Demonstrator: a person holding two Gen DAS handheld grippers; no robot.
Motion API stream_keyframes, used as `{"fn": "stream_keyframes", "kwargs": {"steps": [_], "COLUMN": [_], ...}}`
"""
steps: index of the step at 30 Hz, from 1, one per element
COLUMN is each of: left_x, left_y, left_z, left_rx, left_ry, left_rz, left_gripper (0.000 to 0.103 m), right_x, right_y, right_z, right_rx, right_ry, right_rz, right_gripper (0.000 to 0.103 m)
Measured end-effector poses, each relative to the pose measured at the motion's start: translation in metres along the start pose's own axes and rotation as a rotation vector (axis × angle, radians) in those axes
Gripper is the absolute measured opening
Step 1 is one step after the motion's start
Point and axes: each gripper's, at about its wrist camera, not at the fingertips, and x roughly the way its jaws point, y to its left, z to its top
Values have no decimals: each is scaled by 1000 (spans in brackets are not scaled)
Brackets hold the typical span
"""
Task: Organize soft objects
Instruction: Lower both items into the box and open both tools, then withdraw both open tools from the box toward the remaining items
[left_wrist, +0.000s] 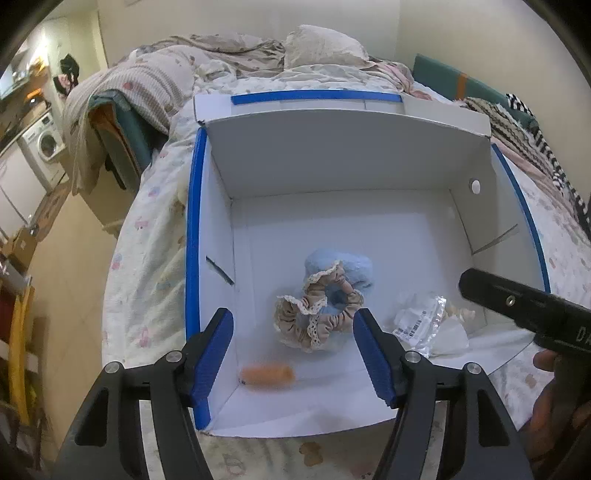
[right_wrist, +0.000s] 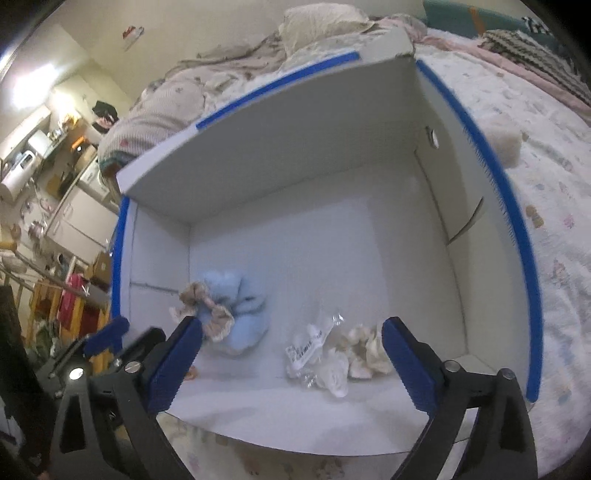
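Note:
A white box with blue-taped rims lies open on the bed. Inside lie a light blue fluffy item, a beige lace-edged scrunchie, a small orange fuzzy piece, a crinkled clear plastic packet and a cream lacy scrunchie. My left gripper is open and empty above the box's near edge. My right gripper is open and empty over the packet; its black body shows in the left wrist view.
The box sits on a floral bedsheet. Crumpled blankets and a pillow lie behind it. A cream fluffy object lies on the bed right of the box. A washing machine and cluttered shelves stand left of the bed.

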Motion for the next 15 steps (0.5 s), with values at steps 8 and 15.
{"fn": "stream_keyframes", "kwargs": {"steps": [8, 15], "left_x": [-9, -23], "left_y": [13, 17], "left_z": [0, -2], "left_rx": [-64, -86], "left_ry": [5, -14], "left_rz": [-11, 8], "left_gripper": [65, 66], "right_x": [-7, -16], "right_y": [0, 0], "right_z": [1, 0], "right_rx": [-9, -14], "right_ry": [-28, -61], "right_rz": [-22, -11], "right_gripper": [103, 103]}}
